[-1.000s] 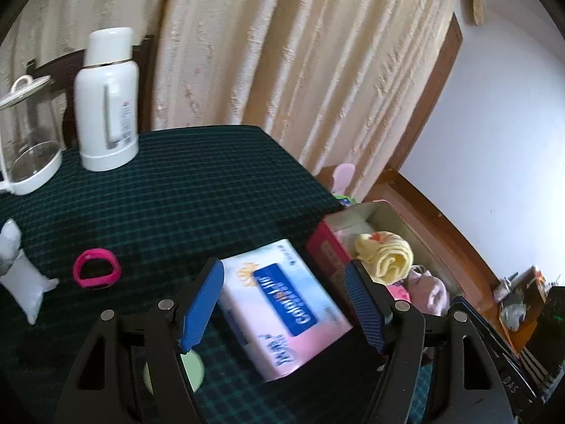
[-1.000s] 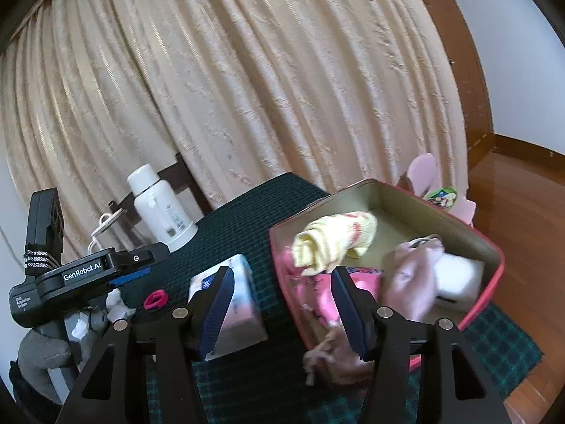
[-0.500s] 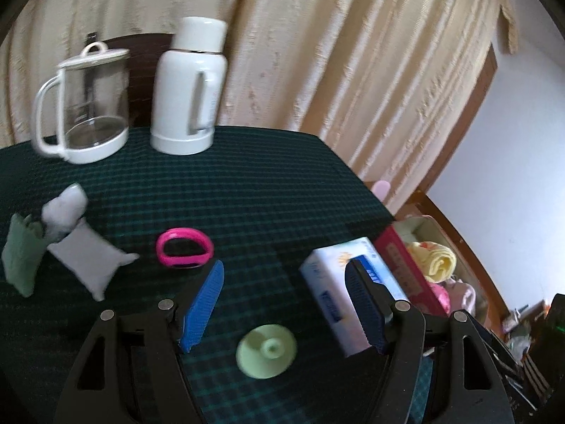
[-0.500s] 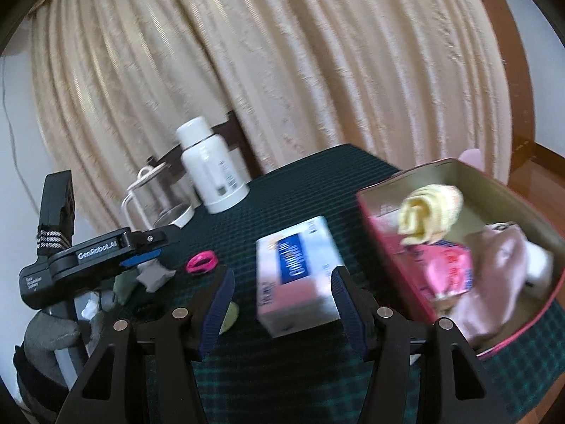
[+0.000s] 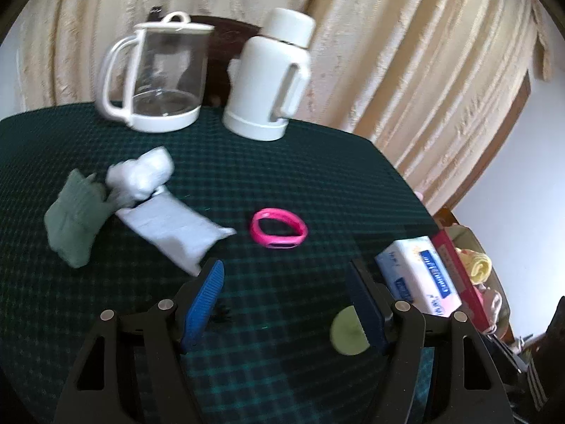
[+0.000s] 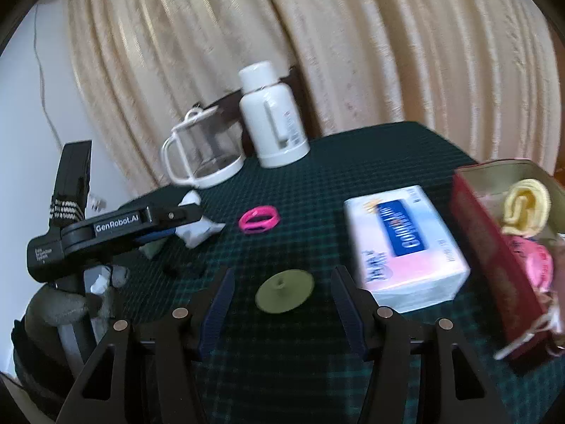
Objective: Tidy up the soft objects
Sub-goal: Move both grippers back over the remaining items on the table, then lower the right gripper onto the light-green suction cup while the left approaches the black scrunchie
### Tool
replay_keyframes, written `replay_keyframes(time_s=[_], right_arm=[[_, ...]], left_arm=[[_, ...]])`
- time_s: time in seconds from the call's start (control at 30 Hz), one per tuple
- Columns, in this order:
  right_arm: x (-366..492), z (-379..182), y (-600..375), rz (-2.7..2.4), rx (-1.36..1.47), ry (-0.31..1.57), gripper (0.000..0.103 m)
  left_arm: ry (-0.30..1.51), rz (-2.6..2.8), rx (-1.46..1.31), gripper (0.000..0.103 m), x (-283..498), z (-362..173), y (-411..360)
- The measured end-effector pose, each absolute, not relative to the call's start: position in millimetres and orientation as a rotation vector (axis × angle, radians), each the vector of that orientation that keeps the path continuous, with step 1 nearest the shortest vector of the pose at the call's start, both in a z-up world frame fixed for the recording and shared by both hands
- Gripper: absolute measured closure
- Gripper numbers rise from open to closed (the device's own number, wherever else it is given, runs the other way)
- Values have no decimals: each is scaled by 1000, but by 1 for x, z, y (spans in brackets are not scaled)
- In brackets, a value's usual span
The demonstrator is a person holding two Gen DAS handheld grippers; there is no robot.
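Note:
On the dark checked tablecloth lie a white sock, a fluffy white sock and a green sock at the left. My left gripper is open and empty, above the cloth just right of the white sock; its body shows in the right wrist view. A red box at the right holds a yellow roll and pink soft items. My right gripper is open and empty over a green disc.
A tissue pack lies beside the red box. A pink wristband lies mid-table. A glass kettle and a white thermos stand at the back before the curtain. The table edge falls off at the right.
Both grippers have swung left, away from the red box and tissue pack. The left one now faces the socks, kettle and thermos. Both stay open and empty.

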State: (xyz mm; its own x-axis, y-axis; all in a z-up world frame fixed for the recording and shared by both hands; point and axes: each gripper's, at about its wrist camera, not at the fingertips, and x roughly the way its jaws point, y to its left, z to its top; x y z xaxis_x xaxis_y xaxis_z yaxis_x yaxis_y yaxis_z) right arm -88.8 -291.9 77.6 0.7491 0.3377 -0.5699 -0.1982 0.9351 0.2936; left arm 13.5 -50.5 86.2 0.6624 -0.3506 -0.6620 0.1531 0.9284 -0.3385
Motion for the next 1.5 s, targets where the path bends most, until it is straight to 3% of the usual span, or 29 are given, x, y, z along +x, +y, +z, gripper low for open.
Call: replay_keyframes(time_s=[0.47,1.03,1.5], right_arm=[[-64,51,-260,348,187,780,43],[-59,43,-256,331,175,797,43],[-56,40,-255,325,168,808,43]], left_arm=[[878,-154,-280,31,9,46,7],[956,-207,-224,26,17,25,-12],[914,-198,-146,24,18,21,-25]])
